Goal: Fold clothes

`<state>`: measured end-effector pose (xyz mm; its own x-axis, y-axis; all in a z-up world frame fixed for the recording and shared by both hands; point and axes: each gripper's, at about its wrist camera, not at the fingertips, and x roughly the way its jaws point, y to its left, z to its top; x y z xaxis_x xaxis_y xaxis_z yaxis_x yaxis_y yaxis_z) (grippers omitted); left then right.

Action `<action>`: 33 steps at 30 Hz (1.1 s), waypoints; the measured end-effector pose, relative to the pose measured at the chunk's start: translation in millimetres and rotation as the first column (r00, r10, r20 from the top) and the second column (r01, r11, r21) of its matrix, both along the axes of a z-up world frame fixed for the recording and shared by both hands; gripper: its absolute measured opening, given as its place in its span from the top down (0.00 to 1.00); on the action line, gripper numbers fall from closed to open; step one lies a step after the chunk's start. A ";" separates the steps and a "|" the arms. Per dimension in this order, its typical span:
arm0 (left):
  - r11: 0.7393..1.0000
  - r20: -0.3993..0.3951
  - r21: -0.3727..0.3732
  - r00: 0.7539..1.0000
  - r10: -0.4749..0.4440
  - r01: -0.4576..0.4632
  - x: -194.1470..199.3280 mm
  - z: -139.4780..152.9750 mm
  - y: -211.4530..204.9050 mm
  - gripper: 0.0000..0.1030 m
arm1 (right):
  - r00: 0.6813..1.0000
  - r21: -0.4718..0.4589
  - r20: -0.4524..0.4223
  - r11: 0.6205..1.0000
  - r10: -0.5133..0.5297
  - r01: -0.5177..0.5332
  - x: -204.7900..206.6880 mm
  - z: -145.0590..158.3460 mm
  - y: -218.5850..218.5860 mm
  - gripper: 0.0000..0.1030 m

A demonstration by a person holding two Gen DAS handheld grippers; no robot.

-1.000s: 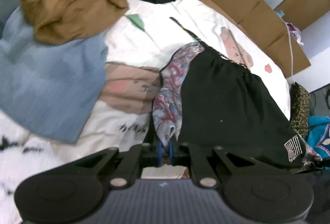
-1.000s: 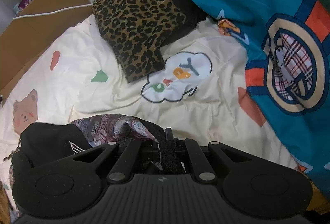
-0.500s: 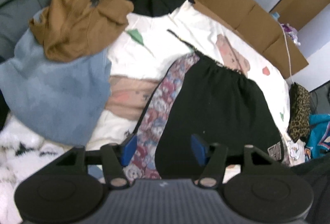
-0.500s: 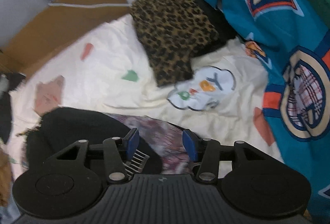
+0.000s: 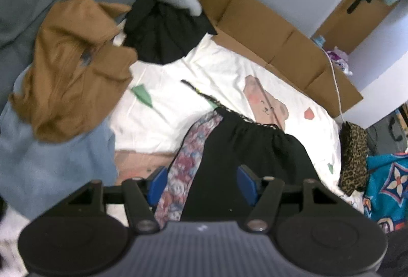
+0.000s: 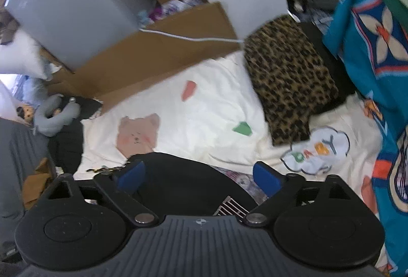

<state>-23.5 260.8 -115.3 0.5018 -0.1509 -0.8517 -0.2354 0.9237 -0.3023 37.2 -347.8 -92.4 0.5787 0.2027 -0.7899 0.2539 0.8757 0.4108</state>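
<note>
Both of my hand-held grippers, left [image 5: 201,181] and right [image 6: 199,176], are opening and lifting off the black skirt [image 5: 250,157], nothing gripped; its floral lining [image 5: 188,162] is risking slipping unfolded on the bed [image 5: 178,88]

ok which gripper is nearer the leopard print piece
Right. The right gripper has the leopard print piece just beyond its opening jaws; from the left gripper it lies far off at the sheet's edge.
</note>
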 end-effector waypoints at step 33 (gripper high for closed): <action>0.994 0.038 -0.030 0.994 -0.099 0.100 227.7 -11.8 -82.2 0.28 | 0.923 0.058 0.027 0.921 0.384 -0.385 170.7 -50.9 72.1 0.02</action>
<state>204.2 178.6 -127.1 0.5131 -0.2284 -0.8274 -0.1309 0.9319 -0.3384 208.0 -275.6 -143.3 0.4577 0.4596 -0.7611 -0.1038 0.8778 0.4676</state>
